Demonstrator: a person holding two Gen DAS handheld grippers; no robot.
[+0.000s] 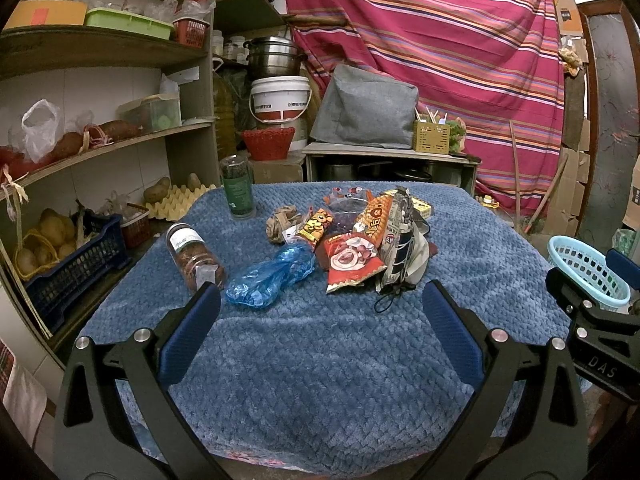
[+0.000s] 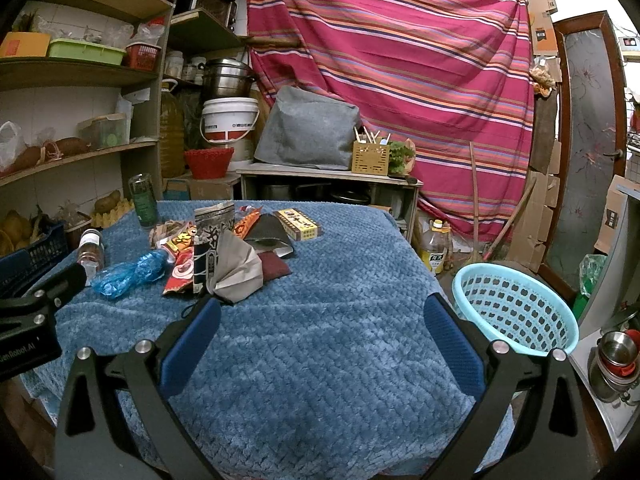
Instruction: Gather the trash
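Trash (image 1: 352, 240) lies heaped mid-surface (image 1: 320, 360): wrappers, a blue bag (image 1: 272, 276), a jar (image 1: 196, 258). Basket (image 2: 516, 308) sits at the surface's right edge. Left claw (image 1: 320, 308) and right claw (image 2: 322, 320) both gape wide, empty.

Quilted matt blue cloth (image 1: 320, 352) under glossy foil wrappers (image 1: 352, 260); perforated plastic basket (image 2: 516, 308).

wrapper pile (image 1: 360, 240) mid-table, blue basket (image 2: 516, 304) beside

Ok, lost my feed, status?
Both jaws open, empty. Trash pile untouched mid-table; blue basket empty at right edge. Two jars beside pile, path clear.
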